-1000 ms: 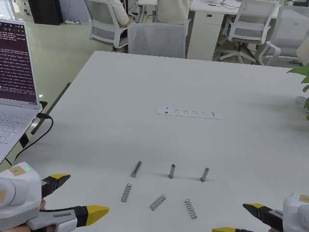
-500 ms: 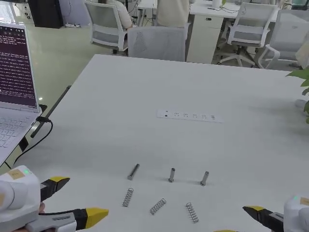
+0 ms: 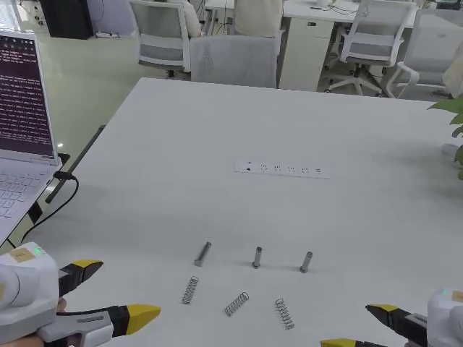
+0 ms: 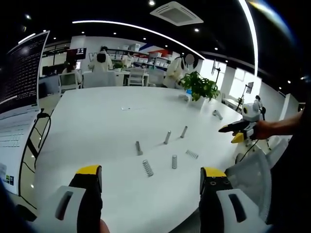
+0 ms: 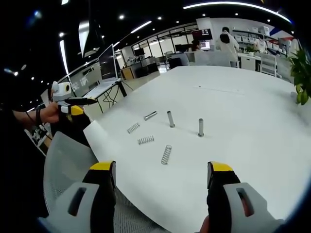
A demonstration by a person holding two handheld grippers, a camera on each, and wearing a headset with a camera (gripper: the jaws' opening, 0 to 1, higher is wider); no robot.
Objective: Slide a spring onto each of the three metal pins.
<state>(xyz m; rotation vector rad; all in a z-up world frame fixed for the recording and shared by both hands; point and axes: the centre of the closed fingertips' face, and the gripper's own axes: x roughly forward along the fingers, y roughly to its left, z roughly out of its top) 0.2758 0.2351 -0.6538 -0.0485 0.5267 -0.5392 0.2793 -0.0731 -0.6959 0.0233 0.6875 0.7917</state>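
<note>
Head view: your left tool (image 3: 119,290) and right tool (image 3: 356,327) stay released; springs (image 3: 236,303) lie unmoved, pins (image 3: 257,257) bare, so no step is begun.

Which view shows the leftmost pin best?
Right gripper view: the leftmost pin is largest there and plainly lies flat. Head view shows it small and slanted; in the left gripper view it is small, pose unclear.
</note>
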